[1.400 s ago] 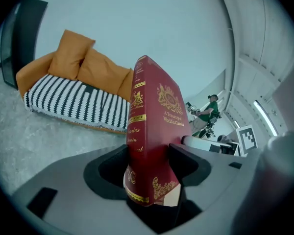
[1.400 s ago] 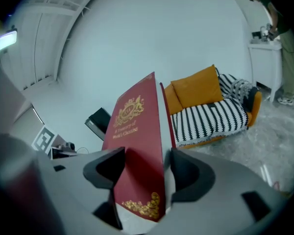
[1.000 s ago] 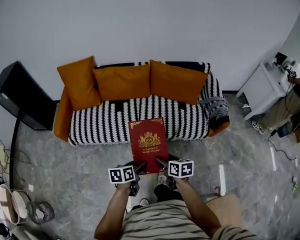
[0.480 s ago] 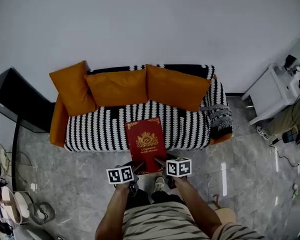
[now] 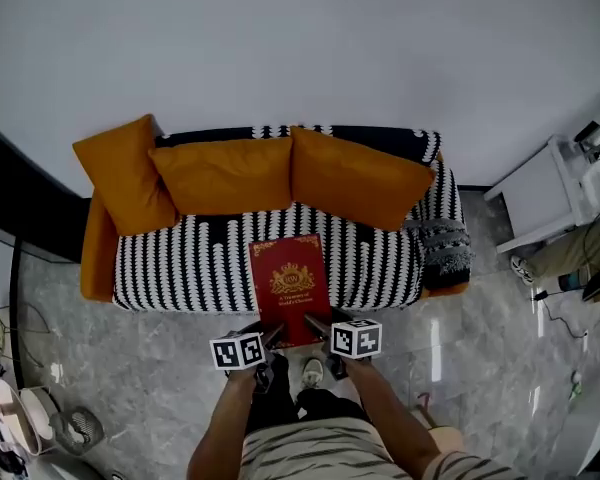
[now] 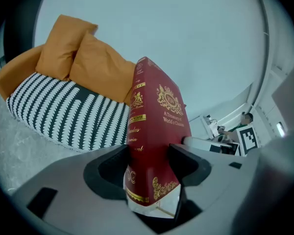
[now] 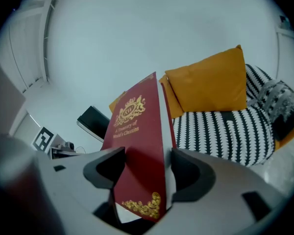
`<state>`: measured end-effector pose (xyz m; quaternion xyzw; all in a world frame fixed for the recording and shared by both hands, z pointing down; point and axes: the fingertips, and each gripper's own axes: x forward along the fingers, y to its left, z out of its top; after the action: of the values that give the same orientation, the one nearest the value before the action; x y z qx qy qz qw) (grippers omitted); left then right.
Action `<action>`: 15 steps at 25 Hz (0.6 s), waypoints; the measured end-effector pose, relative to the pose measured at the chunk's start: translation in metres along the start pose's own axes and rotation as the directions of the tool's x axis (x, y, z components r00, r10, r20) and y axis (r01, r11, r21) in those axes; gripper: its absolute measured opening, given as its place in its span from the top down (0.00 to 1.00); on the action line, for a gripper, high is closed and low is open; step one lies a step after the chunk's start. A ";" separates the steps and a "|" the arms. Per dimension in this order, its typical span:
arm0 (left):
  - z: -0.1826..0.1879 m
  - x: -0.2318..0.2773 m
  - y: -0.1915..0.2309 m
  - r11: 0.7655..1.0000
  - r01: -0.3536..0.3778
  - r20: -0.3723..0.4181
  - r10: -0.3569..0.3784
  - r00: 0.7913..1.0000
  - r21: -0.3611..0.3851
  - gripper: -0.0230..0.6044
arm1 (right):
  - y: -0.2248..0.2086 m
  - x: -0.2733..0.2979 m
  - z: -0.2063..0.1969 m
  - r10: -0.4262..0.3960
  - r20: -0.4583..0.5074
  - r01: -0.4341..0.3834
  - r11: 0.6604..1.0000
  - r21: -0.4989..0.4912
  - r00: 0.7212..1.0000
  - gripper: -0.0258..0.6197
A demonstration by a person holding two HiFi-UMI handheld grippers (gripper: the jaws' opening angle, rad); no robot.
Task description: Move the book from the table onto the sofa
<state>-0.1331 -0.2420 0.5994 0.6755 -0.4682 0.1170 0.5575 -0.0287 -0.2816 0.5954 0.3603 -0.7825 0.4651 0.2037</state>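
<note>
— where's the book right now?
— the red book (image 5: pixel 291 286) is in the air between me and the sofa (image 5: pixel 170 258), cover up. its far end is over the front of the striped seat and its near end is over the floor (image 5: pixel 140 368). i can't tell whether the far edge touches the seat, so i'd say it's not yet set down.
— how are you holding it?
— by the near short edge, one corner each. my left gripper (image 5: pixel 271 335) is pinching the spine-side corner and my right gripper (image 5: pixel 316 324) the page-side corner. in both gripper views the jaws press on the covers with the book between them. i use two holds because it's a broad, thick hardback, and i judge that a single pinch at a corner would let it droop or twist.
— anything in the way on the sofa?
— three orange cushions (image 5: pixel 230 173) lean along the backrest, so the back of the seat is taken. the front strip is bare, and that's where i'd lay it. a patterned throw (image 5: pixel 442 243) lies at the right end, well apart from the book.
— and around it?
— a black cabinet (image 5: pixel 25 208) stands left of the sofa and a white unit (image 5: pixel 540 193) to its right. neither stands between book and seat. my shoe (image 5: pixel 312 372) is just under the near end.
</note>
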 end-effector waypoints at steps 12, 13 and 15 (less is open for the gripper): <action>0.052 0.066 0.084 1.000 0.006 -0.099 -0.005 0.995 0.006 0.54 | -0.035 0.103 0.015 -0.071 -0.045 0.075 0.993 0.089 0.996 0.50; 0.054 0.072 0.090 1.000 0.008 -0.102 -0.007 0.995 0.002 0.54 | -0.039 0.111 0.016 -0.079 -0.048 0.083 0.992 0.095 0.996 0.50; 0.058 0.083 0.102 1.000 0.008 -0.106 -0.009 0.994 -0.010 0.54 | -0.046 0.126 0.017 -0.091 -0.055 0.096 0.990 0.100 0.994 0.50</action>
<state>-0.1871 -0.3274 0.7011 0.6676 -0.4356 0.1482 0.5853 -0.0761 -0.3576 0.6965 0.3946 -0.7345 0.5036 0.2262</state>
